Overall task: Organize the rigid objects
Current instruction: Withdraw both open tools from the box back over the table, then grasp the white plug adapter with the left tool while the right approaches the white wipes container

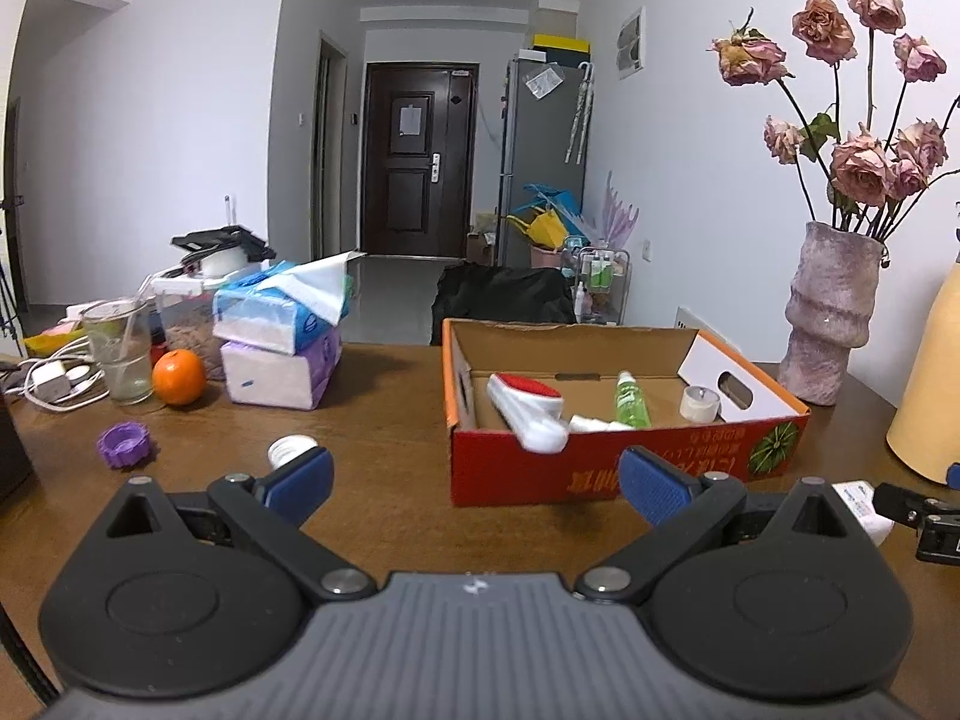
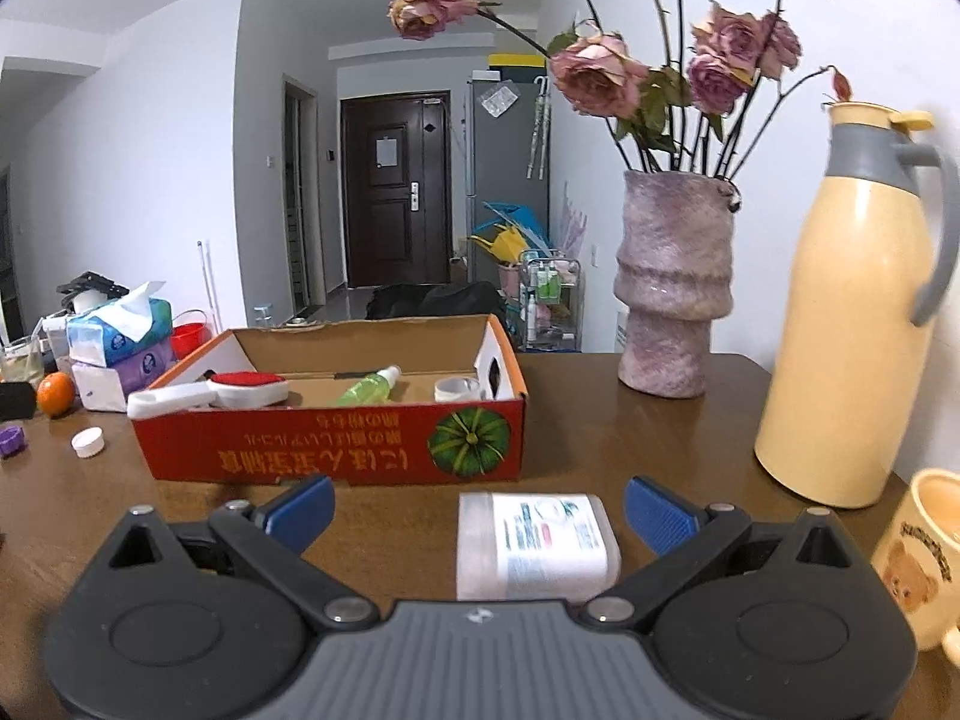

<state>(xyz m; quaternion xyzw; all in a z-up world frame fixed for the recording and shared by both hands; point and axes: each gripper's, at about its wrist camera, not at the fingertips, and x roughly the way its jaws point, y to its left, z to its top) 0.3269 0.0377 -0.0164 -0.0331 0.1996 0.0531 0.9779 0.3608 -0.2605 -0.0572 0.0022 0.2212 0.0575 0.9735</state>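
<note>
A red cardboard box stands open on the brown table. Inside lie a white and red lint brush, a green bottle and a small white jar. My left gripper is open in front of the box, nothing between its fingers. My right gripper is open, its fingers either side of a white labelled bottle lying on the table, not touching it. A white cap and a purple lid lie left of the box.
Stacked tissue packs, an orange, a glass and cables sit at the left. A vase of dried roses, a cream thermos and a bear mug stand at the right.
</note>
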